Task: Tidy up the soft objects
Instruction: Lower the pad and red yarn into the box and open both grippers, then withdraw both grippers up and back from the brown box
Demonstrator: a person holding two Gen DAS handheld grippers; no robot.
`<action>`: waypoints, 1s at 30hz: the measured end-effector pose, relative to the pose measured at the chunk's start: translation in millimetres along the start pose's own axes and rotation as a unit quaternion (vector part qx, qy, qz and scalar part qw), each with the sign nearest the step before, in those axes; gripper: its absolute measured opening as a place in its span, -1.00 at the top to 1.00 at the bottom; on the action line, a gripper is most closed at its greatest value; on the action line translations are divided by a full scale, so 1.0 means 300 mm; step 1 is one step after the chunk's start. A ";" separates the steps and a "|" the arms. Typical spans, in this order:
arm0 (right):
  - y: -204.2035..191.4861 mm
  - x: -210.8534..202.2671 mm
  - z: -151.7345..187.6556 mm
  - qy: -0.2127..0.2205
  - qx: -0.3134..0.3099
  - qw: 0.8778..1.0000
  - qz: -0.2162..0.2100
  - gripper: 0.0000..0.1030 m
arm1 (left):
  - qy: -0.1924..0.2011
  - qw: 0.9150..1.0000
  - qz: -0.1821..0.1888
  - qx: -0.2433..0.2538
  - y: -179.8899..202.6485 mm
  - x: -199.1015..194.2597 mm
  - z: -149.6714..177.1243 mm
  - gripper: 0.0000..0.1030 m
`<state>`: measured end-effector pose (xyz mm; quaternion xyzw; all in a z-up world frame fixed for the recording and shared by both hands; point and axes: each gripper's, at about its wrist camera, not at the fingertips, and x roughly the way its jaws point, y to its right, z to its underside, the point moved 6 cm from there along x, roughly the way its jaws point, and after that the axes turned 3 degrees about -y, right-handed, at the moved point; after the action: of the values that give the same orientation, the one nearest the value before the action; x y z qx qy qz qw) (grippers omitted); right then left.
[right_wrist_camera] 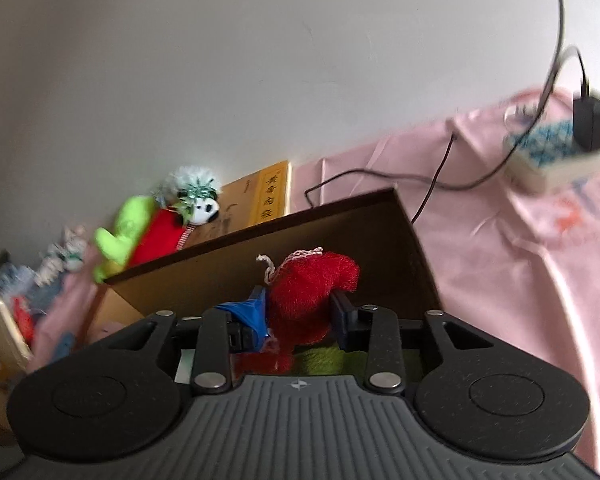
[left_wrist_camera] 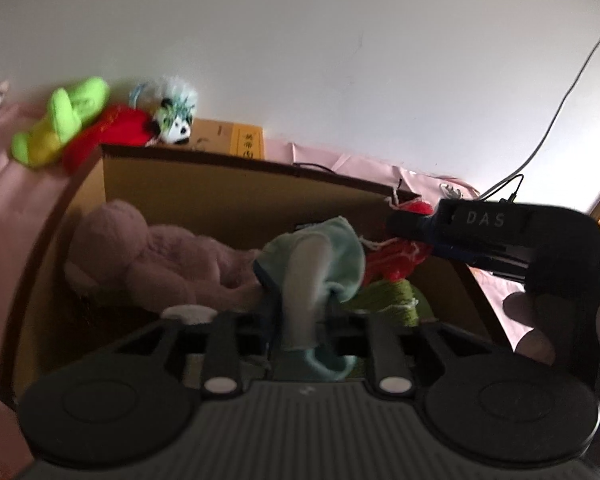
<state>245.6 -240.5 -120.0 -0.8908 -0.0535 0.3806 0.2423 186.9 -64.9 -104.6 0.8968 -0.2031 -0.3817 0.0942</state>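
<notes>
left gripper (left_wrist_camera: 300,312) holds upright mint cloth (left_wrist_camera: 332,256); right gripper (right_wrist_camera: 296,316) clasps red mesh (right_wrist_camera: 312,284).

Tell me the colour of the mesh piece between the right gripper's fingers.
Red, with a whitish cord loop: the mesh piece. Right wrist view shows it best.

Inside my cardboard box (left_wrist_camera: 228,196), the pink plush (left_wrist_camera: 148,256) filled the left side and the green knit (left_wrist_camera: 396,300) lay low at the right. The far wall stood bare above them, leaving room over the middle. My right gripper (left_wrist_camera: 420,236) crossed the box's right edge. Toys (left_wrist_camera: 100,124) crowded behind its far-left corner; a cable (right_wrist_camera: 380,176) trailed past the far-right corner.
</notes>
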 end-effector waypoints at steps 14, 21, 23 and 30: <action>0.039 -0.111 0.012 0.035 0.061 0.997 -0.039 0.61 | 0.002 1.000 0.001 0.010 0.018 -0.069 0.011 -0.04; 0.007 -0.220 0.041 0.044 0.047 0.996 -0.056 0.60 | 0.026 0.999 -0.029 0.025 0.030 -0.165 0.009 -0.05; -0.004 -0.253 0.055 0.047 0.027 0.997 -0.050 0.60 | 0.028 0.998 -0.050 0.030 0.032 -0.188 0.011 -0.06; -0.049 -0.368 0.103 0.065 -0.030 0.997 -0.023 0.59 | 0.025 0.991 -0.128 0.037 0.024 -0.263 0.015 -0.12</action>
<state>147.5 -246.4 -59.4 -0.9190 -0.0691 0.3146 0.2272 132.2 -37.1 -54.3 0.9274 -0.0987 -0.3604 0.0163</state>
